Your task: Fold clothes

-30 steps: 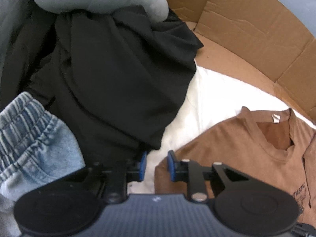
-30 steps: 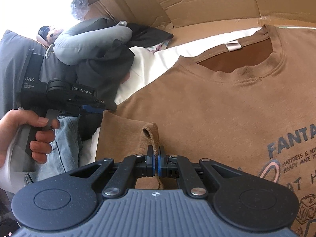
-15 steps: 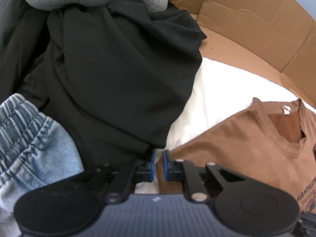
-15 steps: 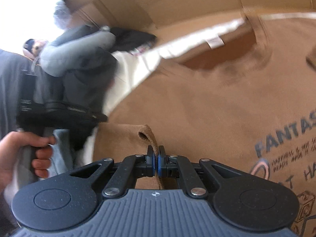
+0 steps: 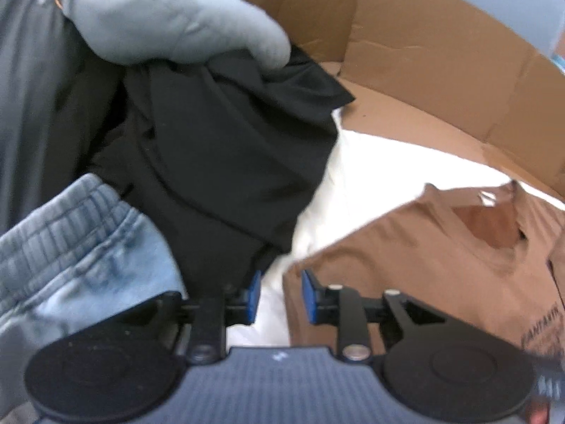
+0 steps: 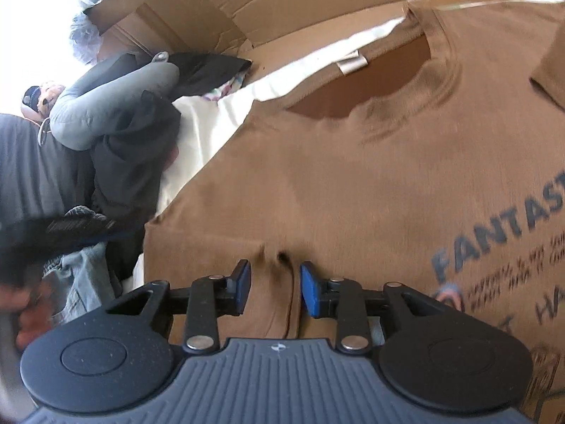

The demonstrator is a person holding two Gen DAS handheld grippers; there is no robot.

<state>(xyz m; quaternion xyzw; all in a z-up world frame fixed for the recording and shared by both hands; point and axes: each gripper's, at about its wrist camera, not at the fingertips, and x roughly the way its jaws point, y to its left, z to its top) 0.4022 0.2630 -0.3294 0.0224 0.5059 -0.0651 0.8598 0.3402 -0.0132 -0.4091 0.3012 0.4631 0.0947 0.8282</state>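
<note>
A brown T-shirt [image 6: 353,183] with dark print lies spread flat on a white sheet [image 6: 208,120], collar toward the cardboard. My right gripper [image 6: 274,288] hovers over its folded-in sleeve edge; its jaws are opening and the pads stand clear of the cloth fold lying between them. In the left wrist view the same brown T-shirt [image 5: 441,265] fills the lower right. My left gripper [image 5: 279,295] is above the shirt's corner and the white sheet [image 5: 370,173], jaws opening, pads pressing on nothing.
A pile of clothes sits to the left: black garment [image 5: 219,148], grey garment [image 5: 159,21], light denim with an elastic waist [image 5: 70,247]. Cardboard walls [image 5: 441,63] ring the far side. A person's hand [image 6: 21,314] shows at the right wrist view's left edge.
The right gripper let go of the brown sleeve fold, which now lies flat. The left gripper narrowed, then widened again and lifted away from the shirt corner.
</note>
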